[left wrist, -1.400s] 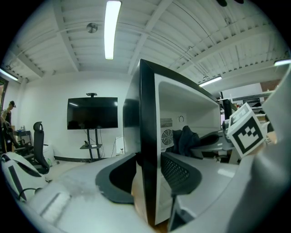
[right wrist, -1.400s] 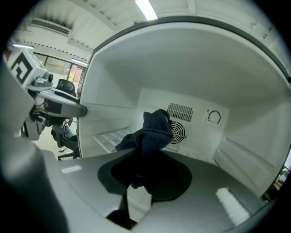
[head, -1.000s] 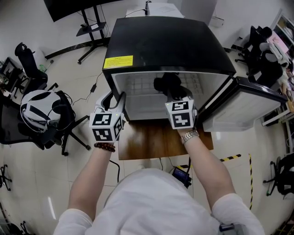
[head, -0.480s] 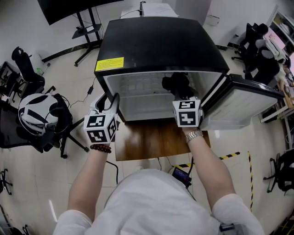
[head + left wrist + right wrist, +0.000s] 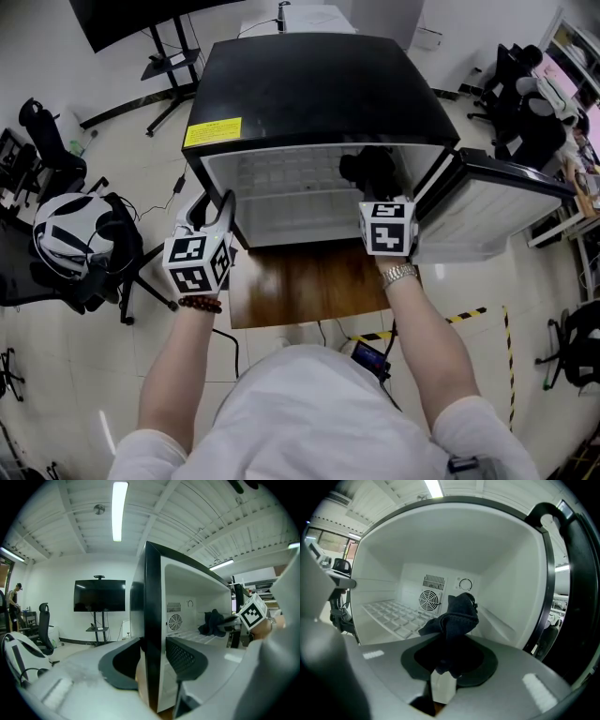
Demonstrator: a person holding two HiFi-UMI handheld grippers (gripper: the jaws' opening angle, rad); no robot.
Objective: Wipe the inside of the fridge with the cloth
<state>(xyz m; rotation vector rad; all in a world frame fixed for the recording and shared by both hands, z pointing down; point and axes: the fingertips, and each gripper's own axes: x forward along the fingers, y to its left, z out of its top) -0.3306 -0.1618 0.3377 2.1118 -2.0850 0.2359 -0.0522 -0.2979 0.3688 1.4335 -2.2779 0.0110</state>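
Head view, step: wiping stage, I judge. R gripper [image 5: 377, 187] is clamped on the dark cloth [image 5: 367, 169] inside the fridge [image 5: 309, 84], right part of cavity, near the open door [image 5: 487, 202].
Head view, L gripper [image 5: 217, 202]: at fridge's front-left edge, prob. steadying it.
Head view, around: wood table [image 5: 309, 286] under fridge; black-white bag [image 5: 70, 234] on a chair left of fridge, well apart.
L gripper view, jaws: straddle fridge's left wall [image 5: 152, 620]; pads look pressed on it.
R gripper view, cloth: bunched between closed pads, seems clear of fridge walls; fan grille [image 5: 427, 600] at fridge's back.
Next move: press cloth to an inner surface, sweep w/ steady contact.
In the way: ribbed shelf [image 5: 393, 616] and grille could snag cloth.
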